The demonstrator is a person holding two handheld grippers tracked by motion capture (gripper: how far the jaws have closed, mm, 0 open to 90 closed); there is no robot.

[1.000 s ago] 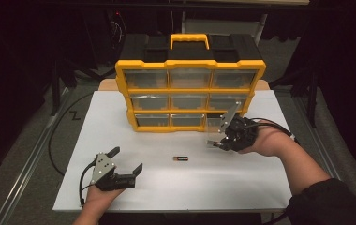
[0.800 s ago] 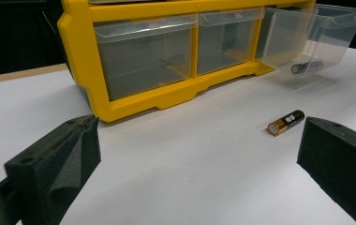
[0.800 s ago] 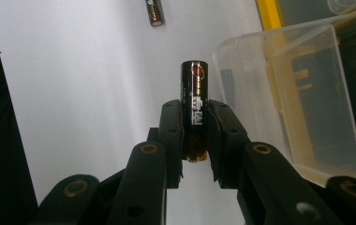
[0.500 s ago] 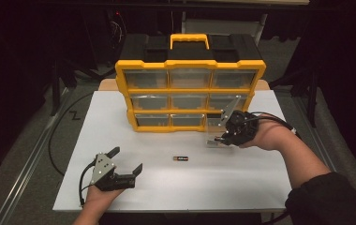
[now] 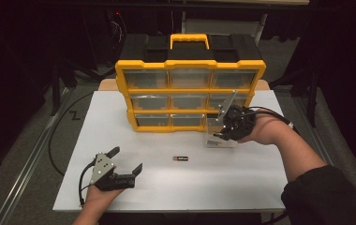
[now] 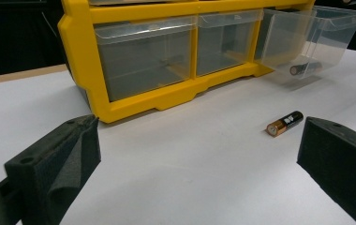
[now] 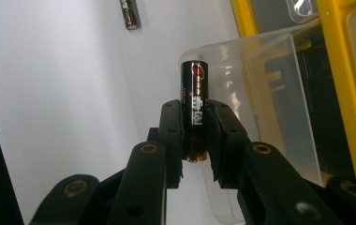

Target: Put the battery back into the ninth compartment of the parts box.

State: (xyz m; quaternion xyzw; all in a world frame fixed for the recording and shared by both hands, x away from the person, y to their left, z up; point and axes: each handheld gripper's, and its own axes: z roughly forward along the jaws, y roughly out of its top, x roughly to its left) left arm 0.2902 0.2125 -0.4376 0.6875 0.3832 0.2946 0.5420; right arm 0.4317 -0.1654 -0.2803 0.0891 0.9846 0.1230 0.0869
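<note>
A yellow organizer (image 5: pixel 189 90) with clear drawers stands on the white table (image 5: pixel 260 187). Its bottom right drawer (image 5: pixel 219 139) is pulled out. My right gripper (image 5: pixel 221 133) hangs over that drawer, shut on a black battery (image 7: pixel 194 105) that sticks up past the fingertips (image 7: pixel 172 123). The drawer (image 7: pixel 279 89) lies just behind the held battery. Another battery (image 5: pixel 181 159) lies loose on the table in front of the organizer, also seen as battery (image 6: pixel 285 123) and battery (image 7: pixel 129 14). My left gripper (image 5: pixel 126 159) rests at the near left, jaws wide open and empty, facing the organizer (image 6: pixel 120 42). A third battery (image 6: pixel 302 69) shows through the drawer's clear wall (image 6: pixel 326 28).
The organizer has a yellow carry handle (image 5: pixel 189 38) and a black back. Cables (image 5: pixel 56 140) trail off the table's left side. Open white tabletop lies between the two grippers, with only the loose battery on it.
My right gripper has edged slightly toward the organizer with the battery still in its jaws. The left gripper and the loose battery have stayed put.
</note>
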